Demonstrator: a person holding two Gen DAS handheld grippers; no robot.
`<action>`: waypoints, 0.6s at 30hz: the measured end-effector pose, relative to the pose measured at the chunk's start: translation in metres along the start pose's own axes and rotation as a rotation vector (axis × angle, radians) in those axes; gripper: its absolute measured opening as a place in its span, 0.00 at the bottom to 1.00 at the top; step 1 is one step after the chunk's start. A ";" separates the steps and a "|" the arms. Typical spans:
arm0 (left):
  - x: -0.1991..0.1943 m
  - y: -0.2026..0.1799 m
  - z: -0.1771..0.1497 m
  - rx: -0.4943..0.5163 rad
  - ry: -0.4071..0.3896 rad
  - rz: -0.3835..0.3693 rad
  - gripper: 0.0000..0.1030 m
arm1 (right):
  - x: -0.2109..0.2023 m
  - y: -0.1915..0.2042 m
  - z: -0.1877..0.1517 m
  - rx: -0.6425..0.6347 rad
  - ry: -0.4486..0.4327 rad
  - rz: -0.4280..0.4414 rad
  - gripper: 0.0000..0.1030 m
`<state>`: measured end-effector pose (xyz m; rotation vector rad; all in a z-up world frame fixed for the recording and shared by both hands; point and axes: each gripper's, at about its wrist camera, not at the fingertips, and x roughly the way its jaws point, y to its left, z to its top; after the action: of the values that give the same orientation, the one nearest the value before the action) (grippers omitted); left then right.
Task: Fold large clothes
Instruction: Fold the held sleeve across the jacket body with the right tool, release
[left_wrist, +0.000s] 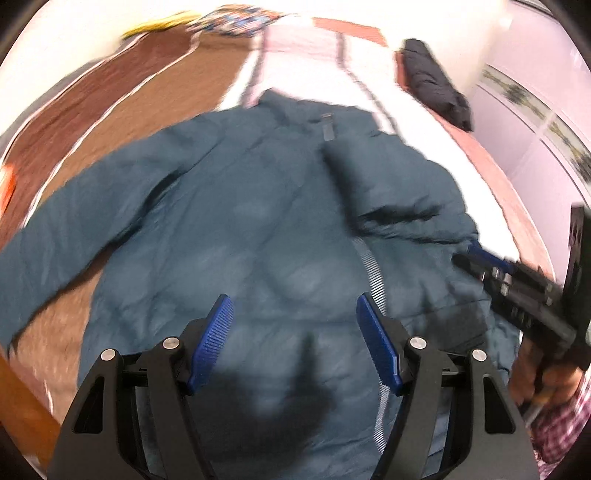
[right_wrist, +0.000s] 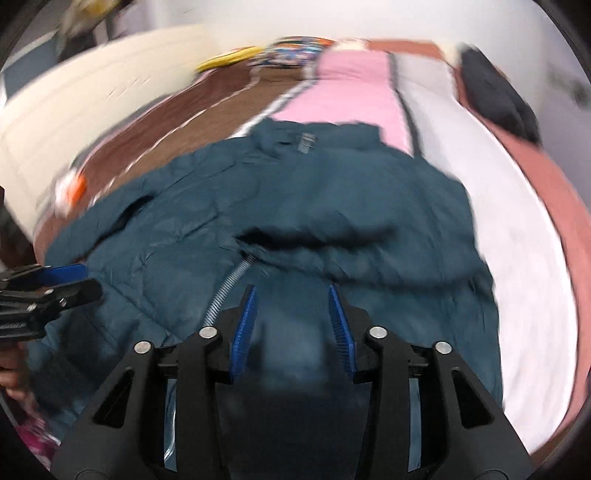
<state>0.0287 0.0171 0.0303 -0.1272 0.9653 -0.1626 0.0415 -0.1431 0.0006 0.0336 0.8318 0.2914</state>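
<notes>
One garment occupies the scene: a teal padded jacket (left_wrist: 266, 236) spread front-up on a bed, its collar at the far end and its hem toward both cameras. The bed's brown blanket (left_wrist: 122, 88) borders the jacket on the side of its outstretched sleeve (left_wrist: 74, 236); a pink-and-white sheet (right_wrist: 354, 92) runs beyond the collar. The other sleeve (right_wrist: 314, 230) already lies folded across the jacket's chest, just past the upper end of the visible zipper strip (right_wrist: 229, 284). A dark folded garment (left_wrist: 436, 88) sits well apart from the jacket, near the bed's far corner.

The left gripper (left_wrist: 295, 332) hovers above the jacket's lower front, blue pads spread wide with only fabric seen beneath them; nothing is pinched. The right gripper (right_wrist: 291, 325) hangs over the same lower panel, close to the zipper strip, its jaws partly parted and empty. Each gripper appears at the edge of the other's view, beside the jacket's hem corners.

Handling, as a judgement: the quilted shell looks soft, puffy and light for its bulk, with a smooth surface likely to slide between pads and to spring back after folding. A thin pinch of shell alone may slip; a firmer hold would take a full-thickness edge, such as the outstretched sleeve's cuff or the hem corners, where seams stiffen the fabric. The outstretched sleeve appears to be the part still to be brought over the chest. Motion blur hides finer surface detail.
</notes>
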 end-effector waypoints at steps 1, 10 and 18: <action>0.002 -0.013 0.007 0.039 -0.013 -0.012 0.66 | -0.006 -0.008 -0.006 0.041 0.000 -0.006 0.40; 0.050 -0.129 0.061 0.377 -0.052 -0.064 0.66 | -0.039 -0.047 -0.036 0.191 -0.032 -0.041 0.41; 0.114 -0.195 0.064 0.649 -0.025 0.131 0.66 | -0.050 -0.069 -0.042 0.254 -0.066 -0.012 0.41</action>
<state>0.1290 -0.1942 0.0092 0.5277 0.8522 -0.3437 -0.0048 -0.2260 -0.0013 0.2740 0.7987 0.1709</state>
